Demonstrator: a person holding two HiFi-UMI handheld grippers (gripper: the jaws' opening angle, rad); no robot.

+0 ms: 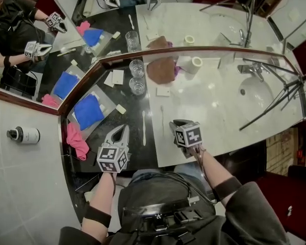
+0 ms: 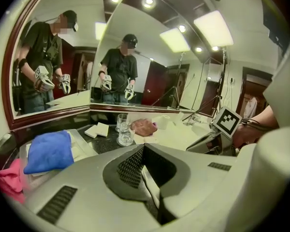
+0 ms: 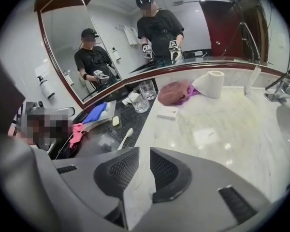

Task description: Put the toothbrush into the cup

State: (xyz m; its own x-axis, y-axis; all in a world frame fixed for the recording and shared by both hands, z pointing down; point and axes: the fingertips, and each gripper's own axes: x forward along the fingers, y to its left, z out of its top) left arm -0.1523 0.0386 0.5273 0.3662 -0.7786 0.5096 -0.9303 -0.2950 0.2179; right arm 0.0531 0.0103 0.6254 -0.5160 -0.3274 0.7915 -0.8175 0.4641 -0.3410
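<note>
**Toothbrush** (image 1: 144, 128): white and slender, lying flat and lengthwise on the dark granite strip (image 1: 149, 157) of the counter, just beside the marble top (image 1: 219, 111). It is sitting between the two grippers and touching neither. The bristle end is too small to make out from the head view. In the right gripper view only one end (image 3: 124, 138) is showing, with the rest passing behind a jaw. In the left gripper view the gripper's own body is blocking the near counter.

**Glass tumblers** (image 1: 137, 86), (image 1: 137, 68): two, clear and upright. They are standing one behind the other by the mirror frame, well apart from the toothbrush.

**Left gripper** (image 1: 120, 134) (image 2: 144, 149): hanging over the granite with its jaws pressed together and nothing between them.

**Right gripper** (image 1: 174, 124) (image 3: 144, 153): hanging over the marble edge with its jaws standing slightly apart, bare marble showing through the gap. In the head view its marker cube is covering most of the jaws.

**Surroundings:**
- A blue cloth (image 1: 88, 111) is resting on a pale tray.
- A pink cloth (image 1: 76, 139) is lying near the left gripper.
- A brownish cloth (image 1: 160, 68) is lying beside a paper roll (image 1: 196, 62).
- A faucet (image 1: 252, 70) is standing over the basin.
- A thin pale strip (image 1: 162, 119) is lying on the marble, too faint to name.
</note>
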